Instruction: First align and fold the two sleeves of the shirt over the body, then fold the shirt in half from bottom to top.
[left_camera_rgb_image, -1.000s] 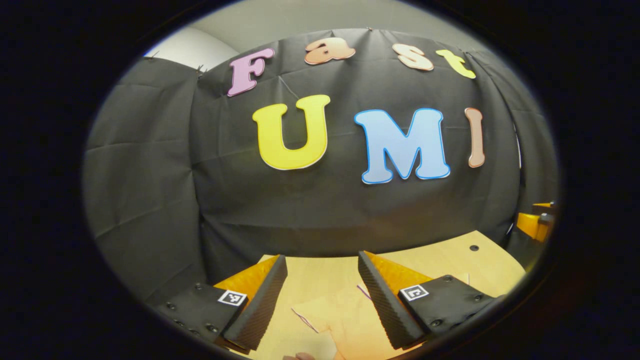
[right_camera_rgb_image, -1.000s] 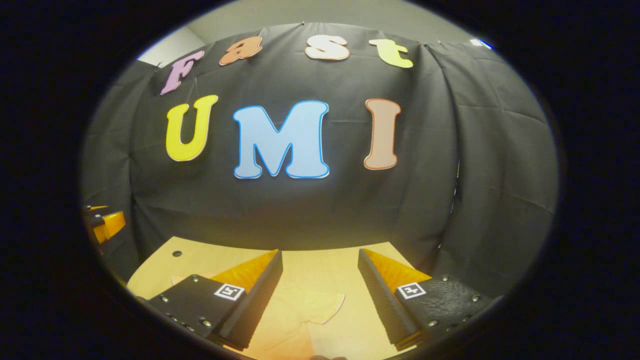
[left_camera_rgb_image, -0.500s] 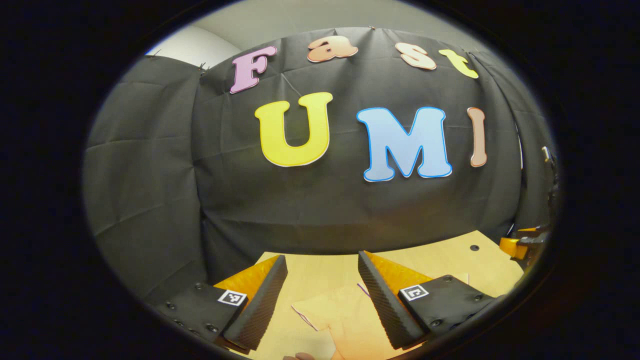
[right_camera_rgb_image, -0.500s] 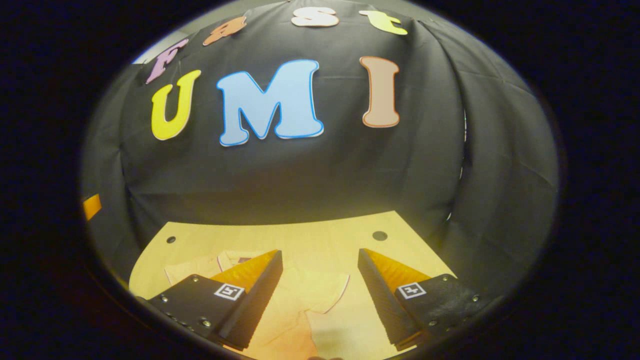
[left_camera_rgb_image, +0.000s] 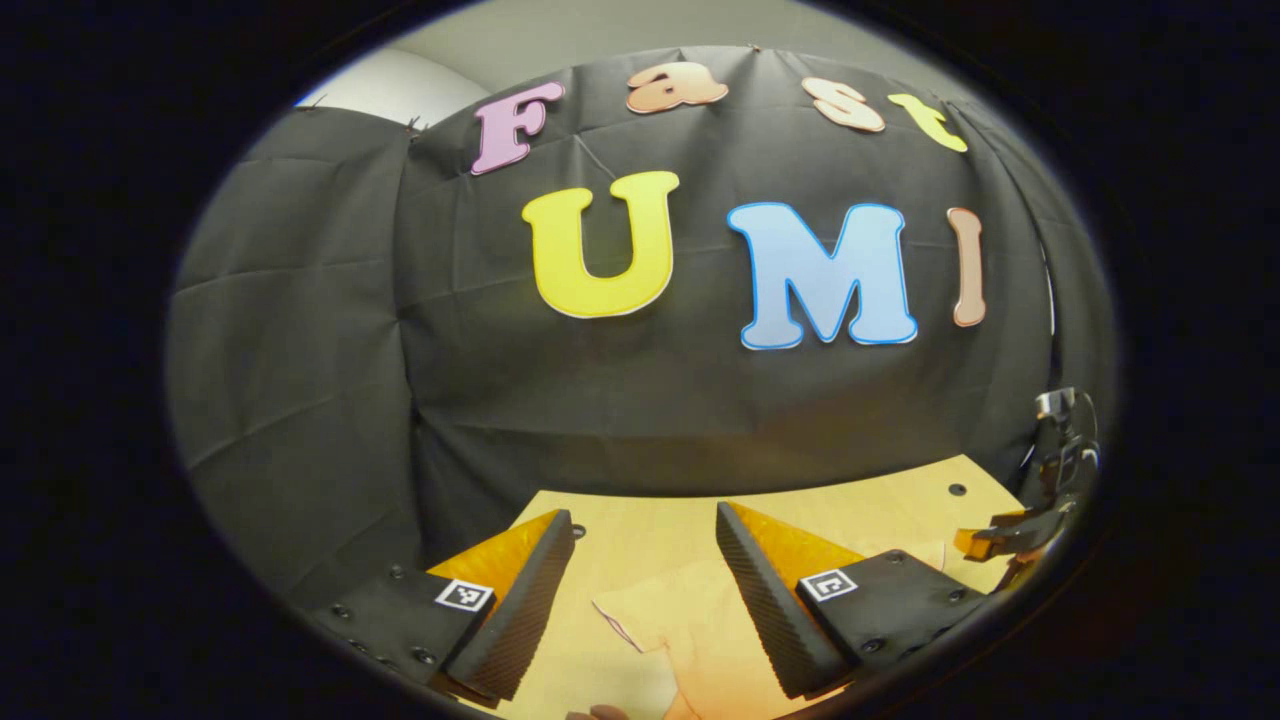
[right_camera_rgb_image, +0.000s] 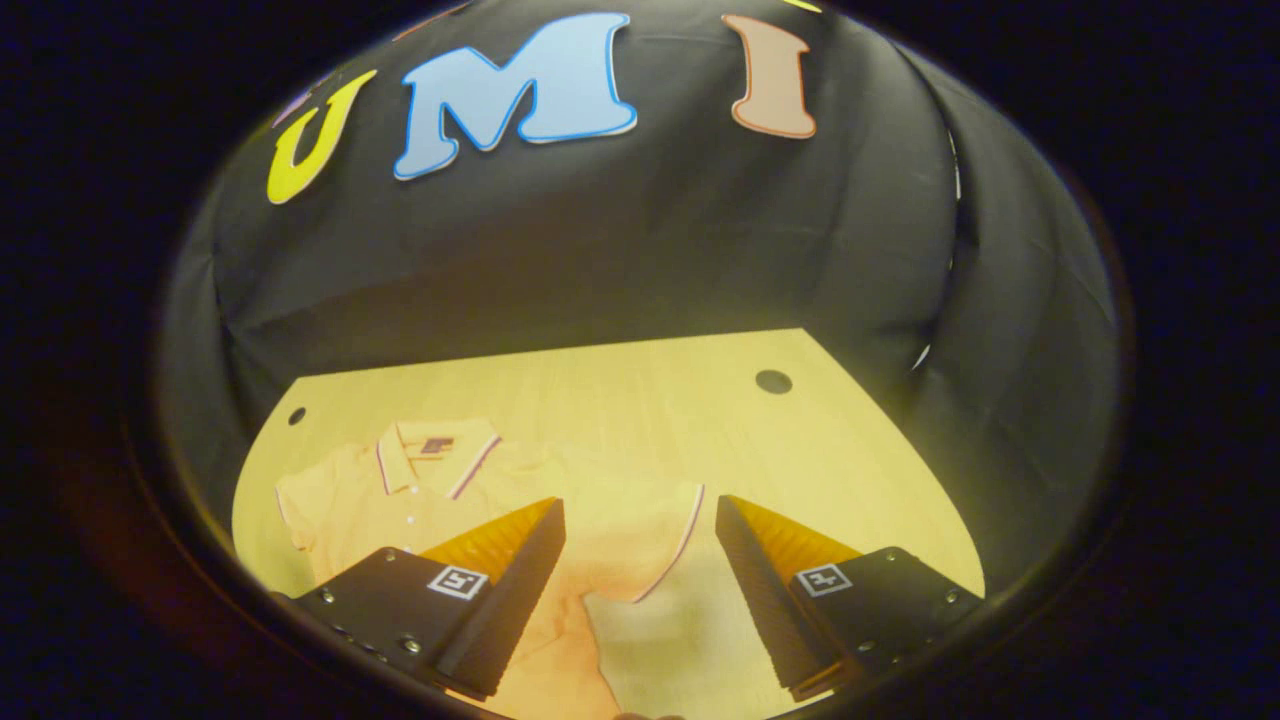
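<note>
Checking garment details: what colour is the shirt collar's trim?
Dark and reddish stripes edge the pale collar of the shirt, clearest in right gripper view.

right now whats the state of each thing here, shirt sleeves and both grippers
shirt: lying flat on the table, collar toward the booth wall, not folded
right-hand sleeve: spread out to the side, not folded over the body
other sleeve: spread out on the table, not folded
left gripper: open, holding nothing
right gripper: open above the sleeve, holding nothing
</note>
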